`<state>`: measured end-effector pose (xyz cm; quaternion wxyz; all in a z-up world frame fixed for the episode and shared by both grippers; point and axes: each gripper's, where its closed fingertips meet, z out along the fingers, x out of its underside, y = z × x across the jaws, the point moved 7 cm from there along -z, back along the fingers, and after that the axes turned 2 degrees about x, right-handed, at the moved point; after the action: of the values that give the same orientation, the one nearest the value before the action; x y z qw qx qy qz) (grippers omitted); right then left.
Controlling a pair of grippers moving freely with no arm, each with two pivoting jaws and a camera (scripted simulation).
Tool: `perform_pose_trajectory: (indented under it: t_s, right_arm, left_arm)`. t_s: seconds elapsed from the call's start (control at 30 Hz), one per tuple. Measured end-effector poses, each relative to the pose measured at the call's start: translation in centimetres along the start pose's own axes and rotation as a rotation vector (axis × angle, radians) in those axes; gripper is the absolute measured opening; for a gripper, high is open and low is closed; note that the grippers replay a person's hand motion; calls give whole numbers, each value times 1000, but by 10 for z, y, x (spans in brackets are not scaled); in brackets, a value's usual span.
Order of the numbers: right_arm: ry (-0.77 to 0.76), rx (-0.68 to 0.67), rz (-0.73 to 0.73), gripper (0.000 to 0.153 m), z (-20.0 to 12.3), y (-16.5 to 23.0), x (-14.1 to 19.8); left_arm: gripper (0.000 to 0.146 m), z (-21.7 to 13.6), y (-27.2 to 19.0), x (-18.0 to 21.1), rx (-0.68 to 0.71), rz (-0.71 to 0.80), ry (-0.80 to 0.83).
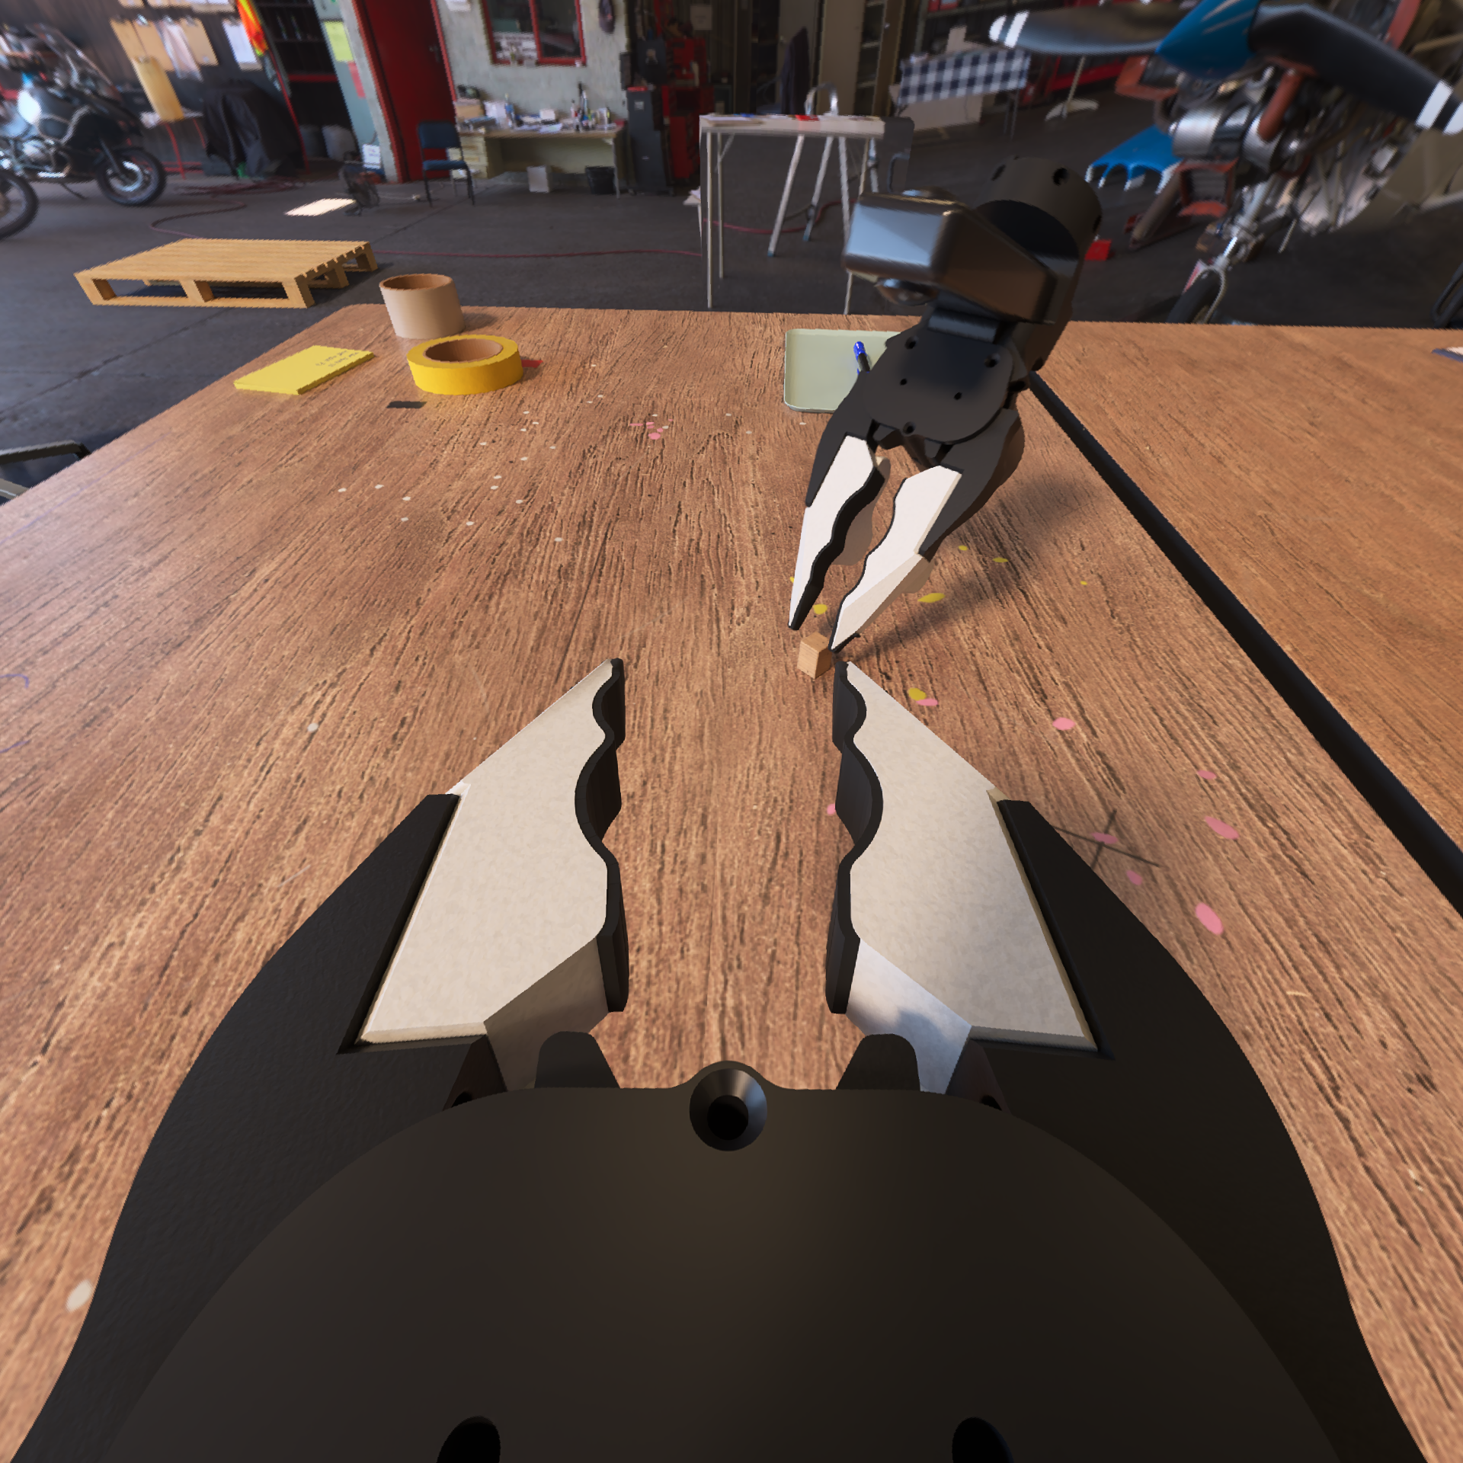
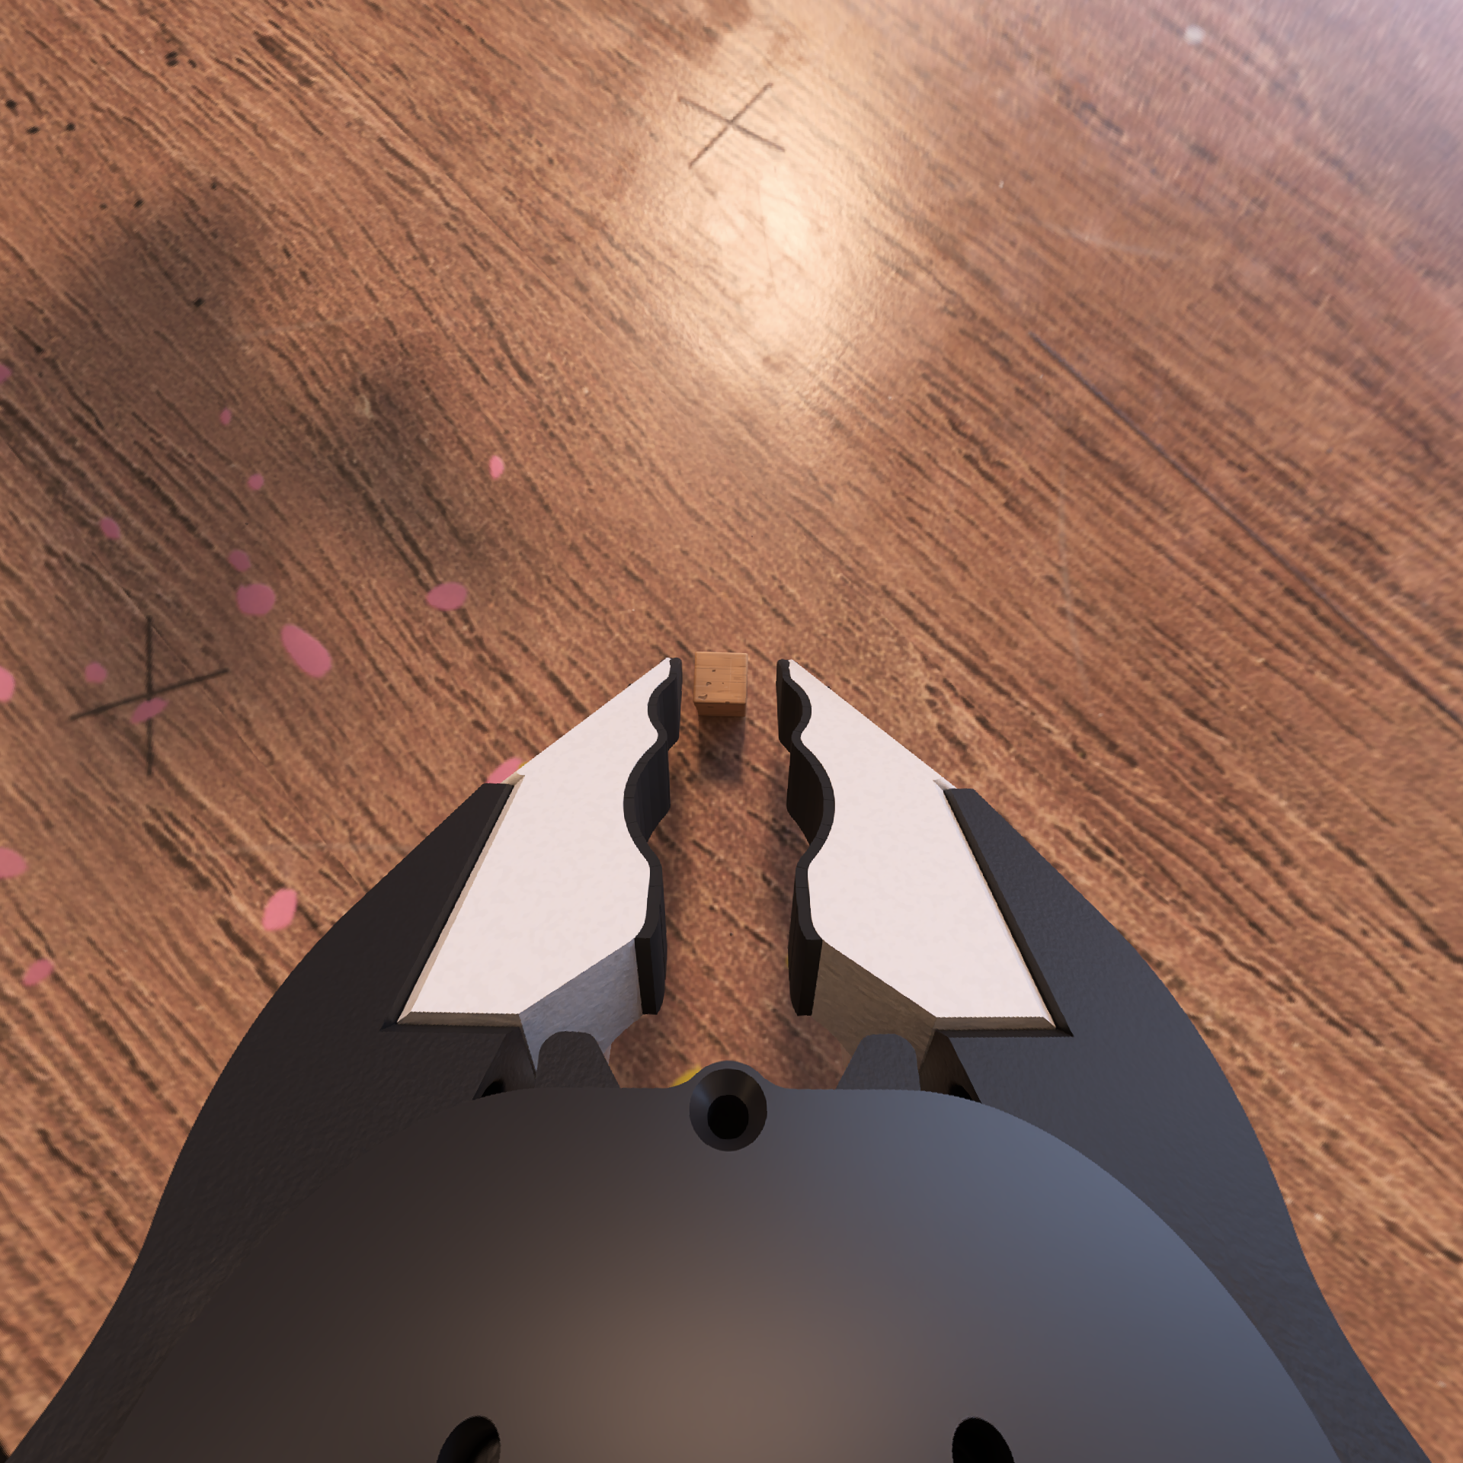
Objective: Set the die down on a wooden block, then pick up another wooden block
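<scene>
A small wooden block (image 1: pixel 814 656) sits on the brown wooden table (image 1: pixel 475 633). In the right wrist view the block (image 2: pixel 720 682) lies between the tips of my right gripper (image 2: pixel 728 673), which is open around it, with gaps on both sides. In the left wrist view the right gripper (image 1: pixel 819 633) points steeply down with its tips at the block. My left gripper (image 1: pixel 728 673) is open and empty, low over the table, with its right tip just short of the block. No die shows in either view.
At the table's far end are a yellow tape roll (image 1: pixel 465 362), a cardboard tube (image 1: pixel 421 305), a yellow notepad (image 1: pixel 303 369) and a pale green tray (image 1: pixel 815 372) with a blue pen. A black seam (image 1: pixel 1235 602) divides the table on the right.
</scene>
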<state>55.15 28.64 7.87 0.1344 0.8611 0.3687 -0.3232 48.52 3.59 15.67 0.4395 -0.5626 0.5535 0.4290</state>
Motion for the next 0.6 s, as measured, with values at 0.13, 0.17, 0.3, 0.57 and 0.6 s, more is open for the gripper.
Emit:
perform_pose_trajectory:
  t_s: [0.13,0.17,0.3,0.57,0.6]
  right_arm:
    - [29,-43,65,25,8,0,1]
    - [47,-46,65,25,10,0,3]
    - [67,-46,57,14,12,4,4]
    - [-164,-233,375,14,-15,11,0]
    - [-192,-253,412,14,-20,12,-1]
  left_arm:
    - [52,7,-11,-4,-5,25,13]
    - [52,8,-14,-3,1,27,18]
    - [52,10,-22,3,-3,38,57]
    - [51,22,-41,10,42,56,71]
    - [51,24,-44,11,53,64,70]
